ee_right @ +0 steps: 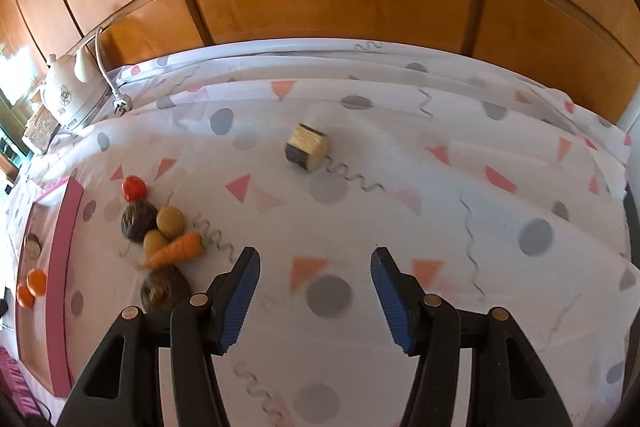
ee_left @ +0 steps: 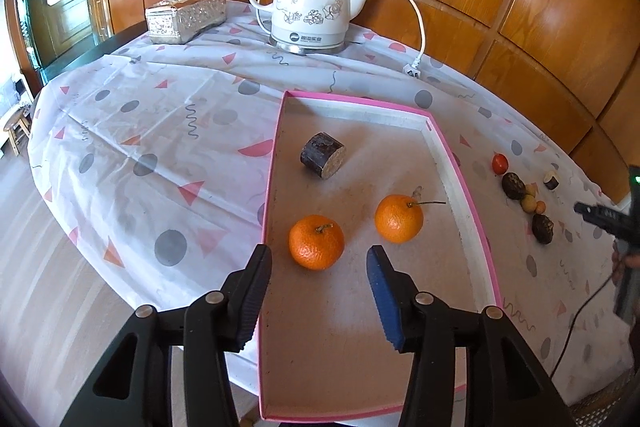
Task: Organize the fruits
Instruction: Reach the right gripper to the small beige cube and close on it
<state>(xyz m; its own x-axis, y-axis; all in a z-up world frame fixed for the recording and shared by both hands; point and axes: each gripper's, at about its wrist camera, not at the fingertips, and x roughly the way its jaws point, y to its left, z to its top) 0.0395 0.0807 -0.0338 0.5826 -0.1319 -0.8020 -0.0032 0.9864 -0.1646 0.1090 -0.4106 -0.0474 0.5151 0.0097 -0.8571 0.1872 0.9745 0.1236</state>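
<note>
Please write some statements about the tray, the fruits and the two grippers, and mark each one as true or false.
1. Two oranges lie inside the pink tray. True.
2. The left gripper is shut on an orange. False: its jaws stand open, and the nearer orange lies in front of them, untouched.
3. The carrot is in the tray. False: it lies on the tablecloth outside the tray, among the small fruits.
4. The right gripper is open and holds nothing. True.
5. The kettle stands in the tray. False: it stands on the tablecloth behind the tray.
</note>
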